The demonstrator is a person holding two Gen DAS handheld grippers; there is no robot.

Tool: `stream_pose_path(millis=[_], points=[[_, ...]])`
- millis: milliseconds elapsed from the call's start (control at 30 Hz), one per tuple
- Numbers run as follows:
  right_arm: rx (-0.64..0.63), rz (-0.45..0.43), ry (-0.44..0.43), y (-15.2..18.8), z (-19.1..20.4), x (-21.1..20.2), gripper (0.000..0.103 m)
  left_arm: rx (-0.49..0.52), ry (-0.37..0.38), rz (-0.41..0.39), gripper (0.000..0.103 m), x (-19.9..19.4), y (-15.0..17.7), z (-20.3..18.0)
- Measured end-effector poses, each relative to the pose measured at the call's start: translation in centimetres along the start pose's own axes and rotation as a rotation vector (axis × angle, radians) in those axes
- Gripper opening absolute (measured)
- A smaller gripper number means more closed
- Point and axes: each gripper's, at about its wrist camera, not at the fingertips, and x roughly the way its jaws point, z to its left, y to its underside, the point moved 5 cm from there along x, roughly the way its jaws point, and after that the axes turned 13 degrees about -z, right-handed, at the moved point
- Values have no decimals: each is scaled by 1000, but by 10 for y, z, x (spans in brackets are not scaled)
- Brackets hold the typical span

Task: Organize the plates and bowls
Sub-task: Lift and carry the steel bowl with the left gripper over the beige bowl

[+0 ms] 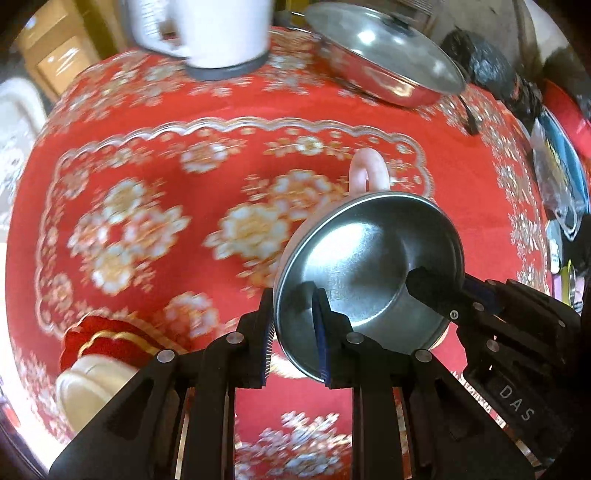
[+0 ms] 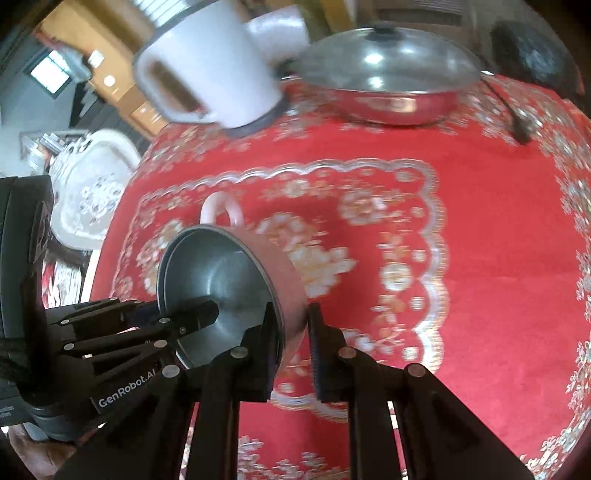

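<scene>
A steel bowl with a pink handle point(image 1: 365, 266) is held tilted above the red flowered tablecloth point(image 1: 166, 155). My left gripper point(image 1: 295, 336) is shut on its near rim, one finger inside and one outside. My right gripper point(image 1: 436, 295) comes in from the right and is shut on the opposite rim. In the right wrist view the bowl point(image 2: 221, 280) sits at lower left, my right gripper point(image 2: 295, 339) clamps its wall, and my left gripper point(image 2: 192, 317) grips the left rim.
A white electric kettle point(image 1: 207, 33) stands at the far edge, a lidded steel pan point(image 1: 384, 55) to its right. A black cable point(image 2: 513, 118) lies near the pan. A cream bowl point(image 1: 88, 384) sits at lower left. A white chair point(image 2: 88, 184) stands beside the table.
</scene>
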Motion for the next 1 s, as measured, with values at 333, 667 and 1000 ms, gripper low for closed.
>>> stream_pose_path(millis=[333, 667, 1000], points=[[-135, 45, -109, 8, 91, 8, 14, -127, -73, -53, 19, -56, 25, 83], [-266, 92, -180, 26, 166, 16, 14, -253, -88, -61, 19, -97, 64, 145], [-311, 51, -152, 18, 177, 7, 14, -284, -61, -71, 19, -100, 59, 144]])
